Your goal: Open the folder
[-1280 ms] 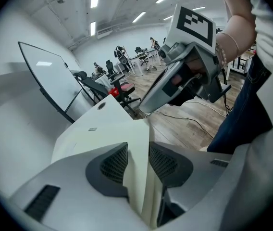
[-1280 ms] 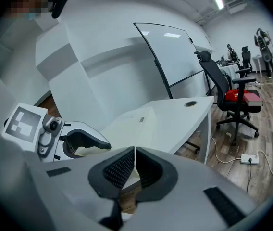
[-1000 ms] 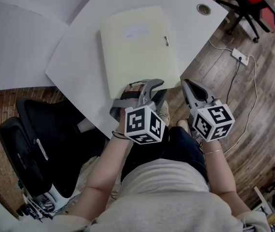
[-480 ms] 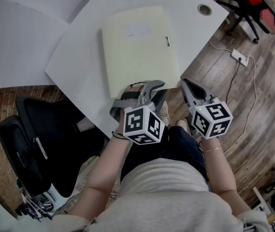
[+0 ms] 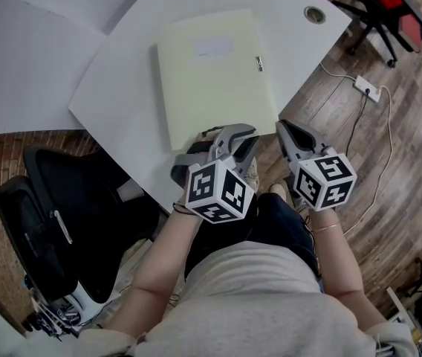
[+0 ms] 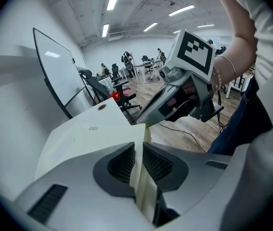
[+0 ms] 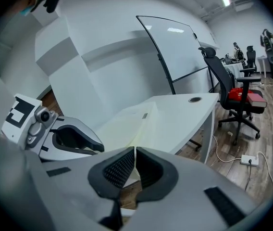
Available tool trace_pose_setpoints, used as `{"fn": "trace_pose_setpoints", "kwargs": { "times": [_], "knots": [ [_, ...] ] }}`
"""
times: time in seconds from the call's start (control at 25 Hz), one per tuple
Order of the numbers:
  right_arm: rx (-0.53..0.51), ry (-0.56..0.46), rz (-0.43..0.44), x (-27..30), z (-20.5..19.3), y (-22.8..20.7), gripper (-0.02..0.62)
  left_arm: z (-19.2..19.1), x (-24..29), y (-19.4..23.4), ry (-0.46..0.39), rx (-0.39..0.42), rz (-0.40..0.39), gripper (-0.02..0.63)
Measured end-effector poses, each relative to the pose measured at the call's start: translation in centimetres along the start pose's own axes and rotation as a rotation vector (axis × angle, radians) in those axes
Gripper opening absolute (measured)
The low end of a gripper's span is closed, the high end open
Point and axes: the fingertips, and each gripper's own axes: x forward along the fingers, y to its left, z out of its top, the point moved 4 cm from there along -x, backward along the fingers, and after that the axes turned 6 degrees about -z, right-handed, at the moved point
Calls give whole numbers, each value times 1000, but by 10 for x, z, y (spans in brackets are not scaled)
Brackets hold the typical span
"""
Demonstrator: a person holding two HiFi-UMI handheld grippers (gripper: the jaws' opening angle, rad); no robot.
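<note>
The white worktop (image 5: pixel 122 103) fills the upper half of your head view, with a round cable hole (image 5: pixel 314 15) near its far right corner. Wooden floor (image 5: pixel 389 147) shows to the right, and a black chair (image 5: pixel 62 214) stands to your left.

The folder (image 5: pixel 211 88) lies flat and closed on the worktop, straight ahead of you. Its near short end sits at the worktop's near edge. Its long axis runs away from you and leans slightly left at the far end. It is a plain pale yellow rectangle with a smooth, unmarked cover.

Your left tool (image 5: pixel 241 136) points down at the folder's near right corner. Its jaws have just been closing, and the pale yellow edge stands between the ribbed pads (image 6: pixel 122 165). Your left gripper view shows them pinching that edge.

Your right tool (image 5: pixel 284 129) hangs just off the worktop's near edge, right of the folder corner and apart from it. Its jaws are pressed together with only a thin slit between them, and they hold nothing.

A faint pale label patch (image 5: pixel 213 48) sits on the far part of the cover. A small dark tab (image 5: pixel 256 63) sits on the right long edge, toward the far end.
</note>
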Motion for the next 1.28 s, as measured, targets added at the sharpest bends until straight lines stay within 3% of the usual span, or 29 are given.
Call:
{"fn": "trace_pose_setpoints", "kwargs": {
  "times": [0.28,0.56,0.64,0.84,1.04,1.28],
  "knots": [
    [3,-33,18,1,8,2,23,5,-5,2,-36,-31,4,57],
    [119,-64,83,9,9,1,21,7,-10,3,-57,-55,21,52],
    [84,-53,95,12,6,5,21,8,-10,4,-61,-64,24,52],
    [-119,-47,66,15,6,12,21,8,-9,4,-58,-76,34,52],
    [-117,-61,94,14,5,10,21,11,-11,5,-59,-85,44,48],
    [-156,-40,63,16,7,11,21,14,-14,7,-65,-102,67,41]
  ]
}}
